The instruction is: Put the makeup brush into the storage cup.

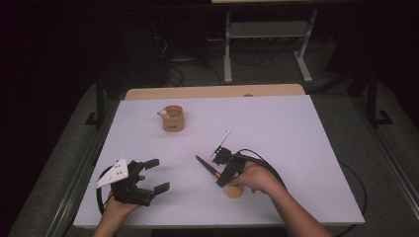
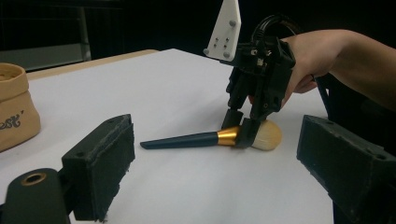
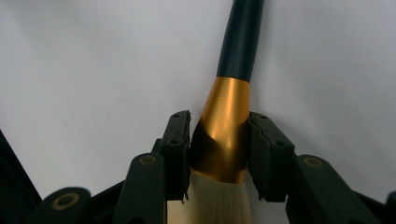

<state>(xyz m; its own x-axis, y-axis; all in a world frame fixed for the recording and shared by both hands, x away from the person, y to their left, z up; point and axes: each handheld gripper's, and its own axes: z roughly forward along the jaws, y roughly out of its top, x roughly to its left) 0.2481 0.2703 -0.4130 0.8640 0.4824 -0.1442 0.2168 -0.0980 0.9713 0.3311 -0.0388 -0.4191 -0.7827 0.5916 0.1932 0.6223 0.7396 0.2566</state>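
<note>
Right gripper [image 1: 223, 174] stands over the makeup brush [image 2: 212, 138], which lies flat on the white table [image 1: 296, 138] at near right, jaws pinching the gold ferrule [image 3: 223, 126] just ahead of the bristles; left gripper [image 1: 148, 180] hovers at near left, jaws spread wide, holding nothing. Risk: the ferrule is tapered and glossy, so a lift could let it slide or swivel between the pads, long dark handle drooping. The tan cup [image 1: 173, 118] sits well apart, far left, out of harm
</note>
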